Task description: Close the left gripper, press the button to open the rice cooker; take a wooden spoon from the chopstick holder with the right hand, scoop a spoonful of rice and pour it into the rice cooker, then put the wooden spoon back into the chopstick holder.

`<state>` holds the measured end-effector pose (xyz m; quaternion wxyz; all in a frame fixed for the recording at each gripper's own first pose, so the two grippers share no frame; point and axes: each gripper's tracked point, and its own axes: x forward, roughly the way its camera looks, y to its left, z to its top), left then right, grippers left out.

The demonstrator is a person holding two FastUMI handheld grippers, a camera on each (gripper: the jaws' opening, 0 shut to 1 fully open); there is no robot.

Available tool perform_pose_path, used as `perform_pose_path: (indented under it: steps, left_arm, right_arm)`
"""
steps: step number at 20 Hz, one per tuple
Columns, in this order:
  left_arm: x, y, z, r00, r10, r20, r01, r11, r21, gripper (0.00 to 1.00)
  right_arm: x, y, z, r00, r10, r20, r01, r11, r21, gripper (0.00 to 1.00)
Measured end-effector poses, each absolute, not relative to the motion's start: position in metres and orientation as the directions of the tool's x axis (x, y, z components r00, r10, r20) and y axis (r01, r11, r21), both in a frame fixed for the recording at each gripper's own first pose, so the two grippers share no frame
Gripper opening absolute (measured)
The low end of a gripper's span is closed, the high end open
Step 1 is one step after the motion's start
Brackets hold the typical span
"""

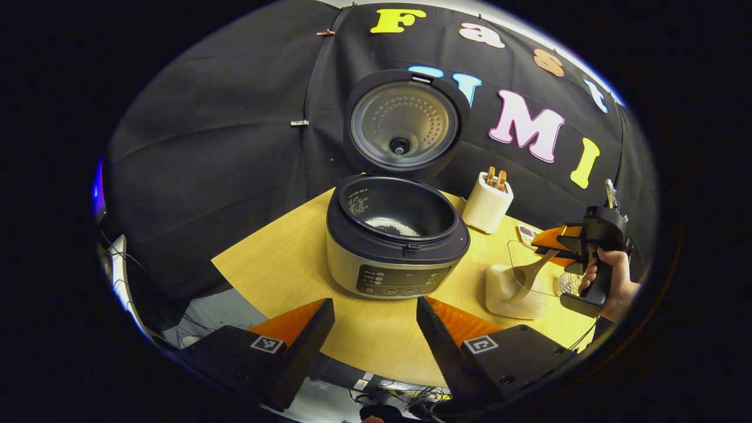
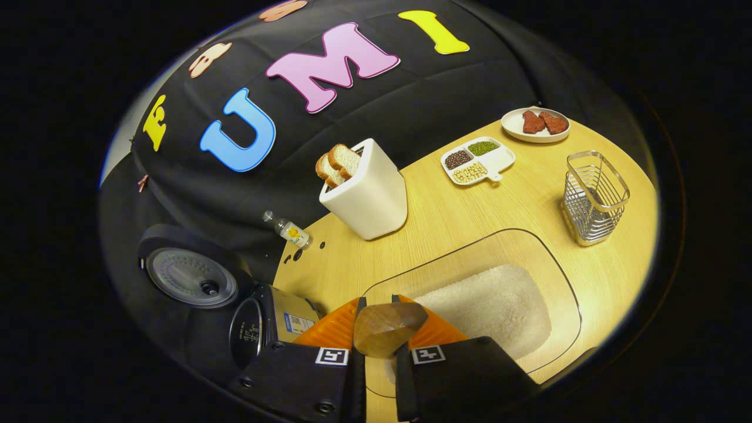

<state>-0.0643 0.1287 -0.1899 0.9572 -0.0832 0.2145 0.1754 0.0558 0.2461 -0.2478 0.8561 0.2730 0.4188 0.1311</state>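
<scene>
The rice cooker [image 1: 390, 258] stands open in the left gripper view, lid [image 1: 402, 120] upright, a little rice at the bottom of its pot. My left gripper [image 1: 374, 305] hovers open in front of it, holding nothing. To the right, a hand holds my right gripper [image 1: 551, 249], shut on the wooden spoon [image 1: 526, 276], whose bowl dips to the rice heap [image 1: 508, 296]. In the right gripper view my right gripper [image 2: 378, 302] clamps the spoon handle [image 2: 385, 329] over the clear rice container [image 2: 564, 294]. The wire chopstick holder [image 2: 593, 197] stands to its right, nothing in it.
A white toaster [image 2: 367, 194] with bread slices sits behind the rice container. Farther back are a divided dish of beans [image 2: 477, 160] and a plate with meat [image 2: 536, 124]. A small bottle [image 2: 288, 230] lies by the table's back edge near the cooker [image 2: 258, 323].
</scene>
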Motion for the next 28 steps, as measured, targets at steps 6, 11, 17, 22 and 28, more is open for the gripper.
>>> perform_pose_path:
  steps: [6, 11, 17, 22, 28]
  left_arm:
    - [-0.058, 0.134, -0.182, 0.855, 0.291, -0.431, -0.353, 0.933, -0.072, 0.95]
    - [-0.045, 0.133, -0.170, 0.870, 0.266, -0.415, -0.316, 0.947, -0.057, 0.95]
    - [-0.033, 0.128, -0.160, 0.892, 0.216, -0.397, -0.264, 0.962, -0.071, 0.96]
    - [-0.030, 0.136, -0.151, 0.903, 0.205, -0.378, -0.242, 0.969, -0.054, 0.95]
    - [-0.034, 0.147, -0.140, 0.918, 0.184, -0.350, -0.218, 0.974, -0.061, 0.96]
  right_arm:
    - [0.067, 0.212, -0.250, 0.639, 0.395, -0.660, 0.123, 0.795, 0.594, 0.24]
    - [0.074, 0.178, -0.246, 0.652, 0.357, -0.668, 0.246, 0.734, 0.633, 0.24]
    - [0.073, 0.146, -0.243, 0.662, 0.333, -0.671, 0.391, 0.611, 0.689, 0.24]
    - [0.075, 0.143, -0.226, 0.687, 0.340, -0.643, 0.438, 0.512, 0.739, 0.24]
    - [0.076, 0.164, -0.191, 0.694, 0.396, -0.601, 0.461, 0.397, 0.794, 0.24]
